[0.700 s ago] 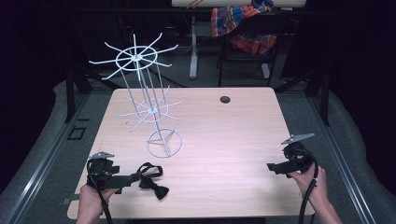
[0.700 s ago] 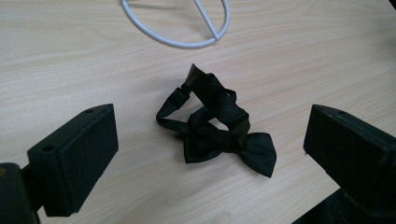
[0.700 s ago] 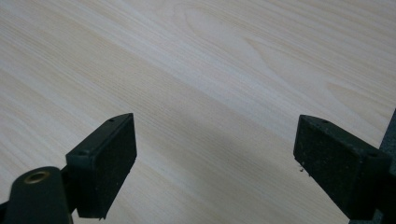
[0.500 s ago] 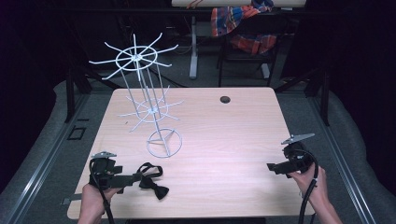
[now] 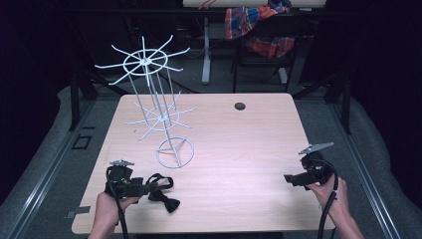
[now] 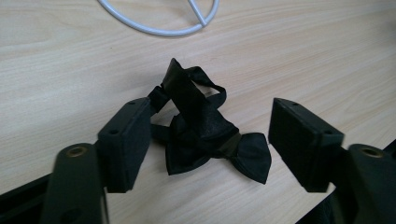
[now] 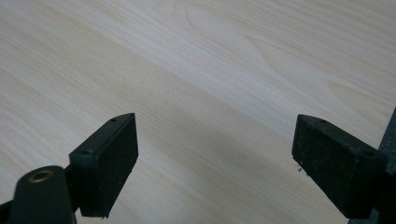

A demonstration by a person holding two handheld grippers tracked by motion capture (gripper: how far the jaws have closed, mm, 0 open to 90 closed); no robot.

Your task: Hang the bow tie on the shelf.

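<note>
My left gripper (image 5: 144,188), near the tabletop's (image 5: 239,149) front-left corner, stands wide open; the black bow tie (image 6: 205,140) lies flat between its jaws, one jaw touching the strap, nothing clamped. The white wire rack (image 5: 161,119) stands toward the left edge, behind the tie. My right gripper (image 5: 293,179), at the front-right corner, gapes empty over bare wood.
</note>
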